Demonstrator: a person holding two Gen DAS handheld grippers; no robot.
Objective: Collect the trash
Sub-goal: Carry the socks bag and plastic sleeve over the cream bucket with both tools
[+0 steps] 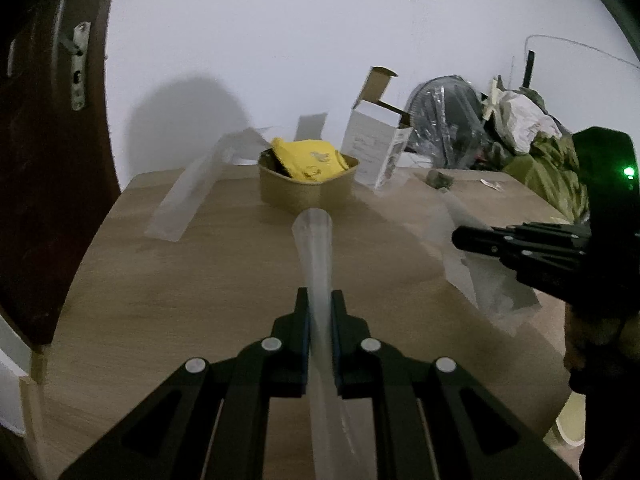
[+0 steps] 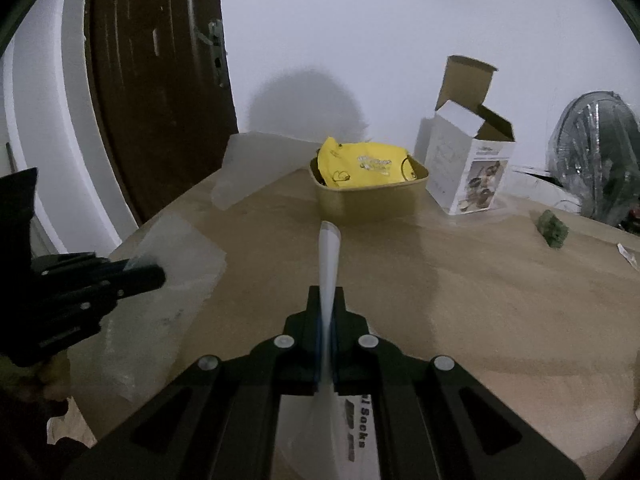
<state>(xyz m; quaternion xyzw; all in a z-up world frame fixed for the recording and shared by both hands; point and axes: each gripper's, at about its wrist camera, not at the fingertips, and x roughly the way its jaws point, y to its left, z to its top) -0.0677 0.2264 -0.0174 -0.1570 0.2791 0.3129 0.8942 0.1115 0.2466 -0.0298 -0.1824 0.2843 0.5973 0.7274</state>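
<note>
At the far left stands a dark brown door (image 2: 160, 92) with a metal latch plate (image 1: 79, 66); beside it rises a plain white wall (image 1: 280, 40). The wooden table (image 1: 200, 280) carries, toward its left side, a clear plastic sleeve (image 1: 188, 196) lying flat, with one end lifted off the surface. The left gripper (image 1: 319, 300) is clenched on a clear plastic wrapper (image 1: 314, 240); the wrapper projects forward from between the jaws, edge-on, toward the bin. The tan trash bin (image 1: 306, 192) sits at the back centre of the table; a yellow printed bag (image 1: 310, 158) already lies inside it and rises above the rim. To the right of the bin, close by, stands an open white carton (image 1: 376, 148) with its flaps raised. The right gripper (image 2: 326, 300) is clenched on a white packaging sheet (image 2: 330, 252); the sheet stands edge-on between the jaws, and printed lettering shows on its near portion. In the left wrist view the right gripper appears at the right edge, above the table, with the held sheet hanging below it. Farther right, a small dark green scrap (image 2: 553, 229) lies on the table; a thin pale scrap (image 1: 491, 185) lies near the right edge. Behind the table at the right stands a fan (image 2: 600, 148) wrapped in clear film; beside it, a pile of cloth (image 1: 548, 160).
</note>
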